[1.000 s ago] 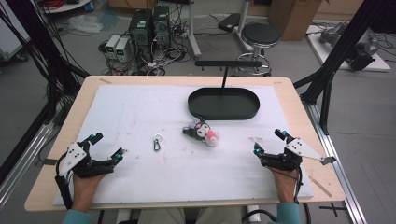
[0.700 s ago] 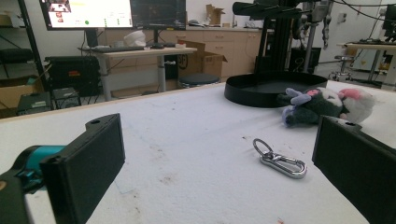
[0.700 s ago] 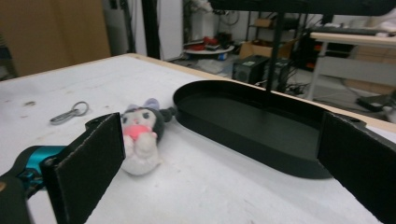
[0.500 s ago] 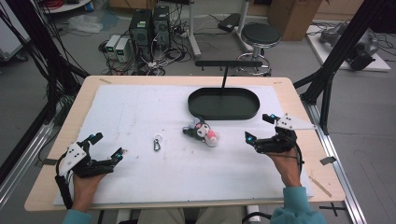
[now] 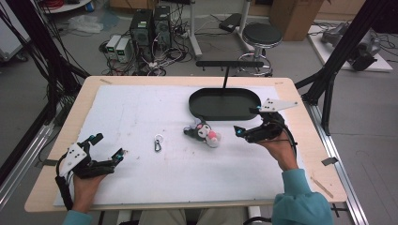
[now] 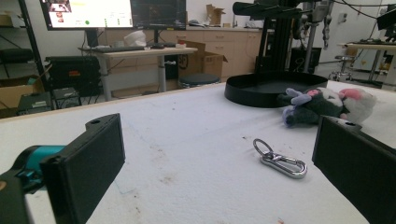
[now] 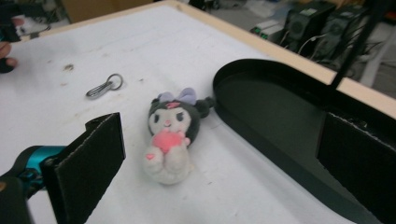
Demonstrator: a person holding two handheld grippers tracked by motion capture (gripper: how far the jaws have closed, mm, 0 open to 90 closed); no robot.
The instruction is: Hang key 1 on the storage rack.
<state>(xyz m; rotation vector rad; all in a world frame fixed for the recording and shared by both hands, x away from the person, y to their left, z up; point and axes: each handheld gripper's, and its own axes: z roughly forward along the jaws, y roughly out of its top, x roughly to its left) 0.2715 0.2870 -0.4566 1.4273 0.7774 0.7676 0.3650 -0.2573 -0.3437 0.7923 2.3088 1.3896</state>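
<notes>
A small plush toy [image 5: 204,133] with a dark head, purple bow and pink heart lies on the white mat, just in front of the black oval tray [image 5: 224,104]. In the right gripper view the plush toy [image 7: 171,134] lies between and beyond the open jaws, with the tray [image 7: 275,112] to its right. My right gripper [image 5: 246,123] is open, a short way right of the plush toy. A silver carabiner clip [image 5: 158,143] lies left of the toy. My left gripper [image 5: 109,146] rests open at the front left; the carabiner clip [image 6: 280,160] lies ahead of it.
A black stand [image 5: 229,64] rises behind the tray. The wooden table edge [image 5: 187,80] borders the white mat [image 5: 141,112]. Computers, cables and a stool [image 5: 263,35] stand on the floor beyond.
My right gripper has moved forward and left from the front right of the mat, toward the plush toy and the tray. The left gripper has stayed still.
</notes>
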